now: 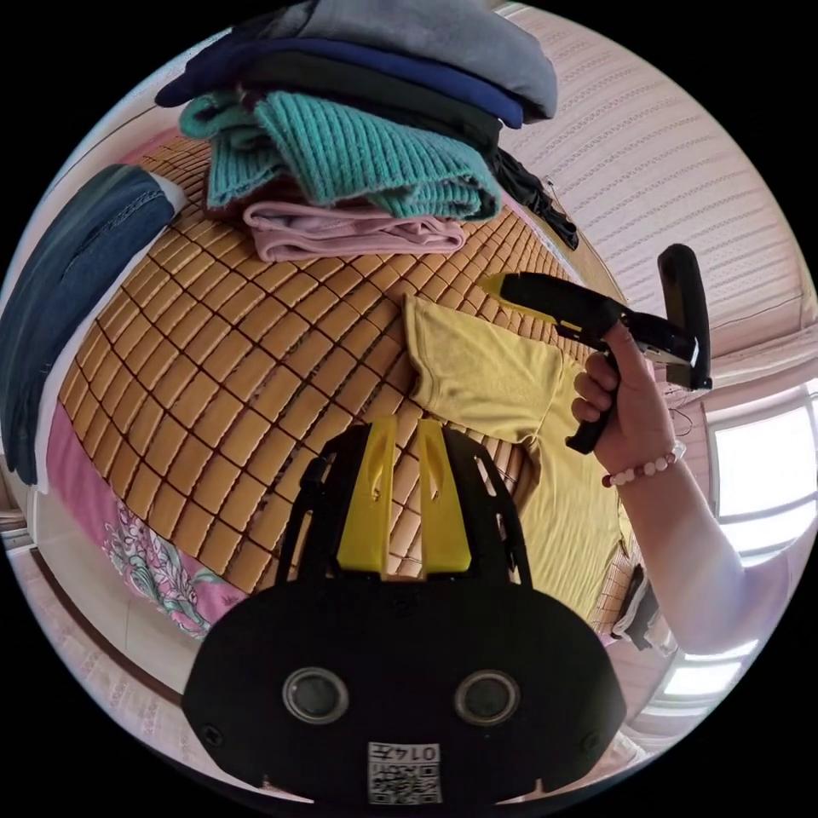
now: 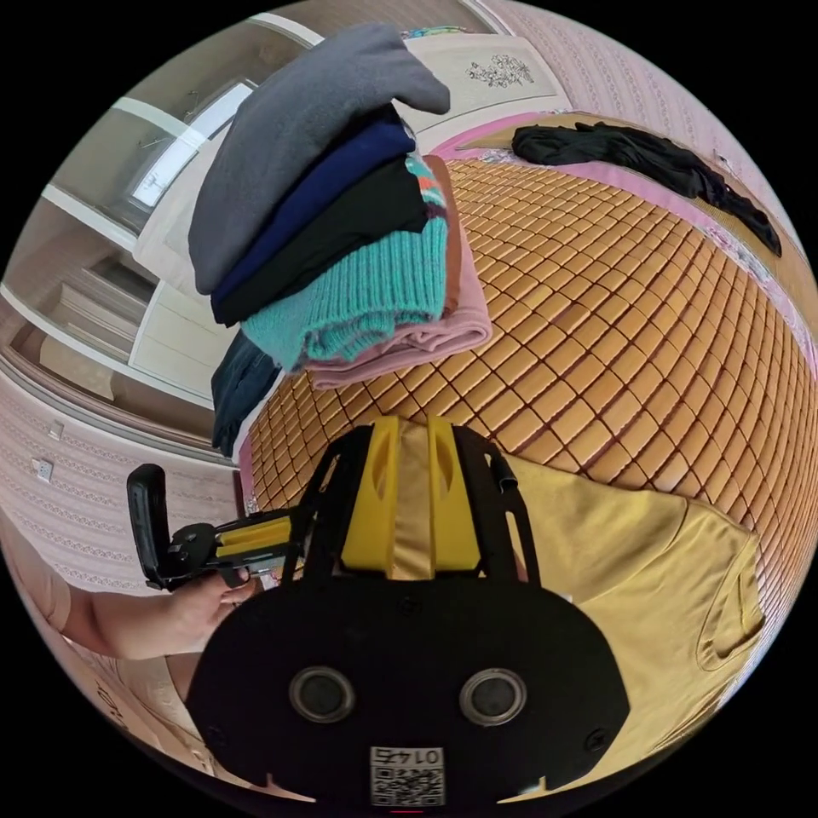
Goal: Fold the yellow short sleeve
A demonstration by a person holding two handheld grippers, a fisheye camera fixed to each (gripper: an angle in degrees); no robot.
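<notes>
While folded clothes (image 2: 341, 221) (stacked) sit nearby, yellow shirt (image 2: 648, 562) lies flat.

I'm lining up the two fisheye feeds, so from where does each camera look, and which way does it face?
Left gripper view: rides the left gripper, above the bamboo mat, facing the yellow shirt and clothes stack; the person's hand holds the right gripper.
Right gripper view: rides the right gripper, low over the yellow shirt, looking across the bamboo mat toward a black garment; a hand holds the left gripper.
Shared: mat, shirt, clothes stack.
</notes>
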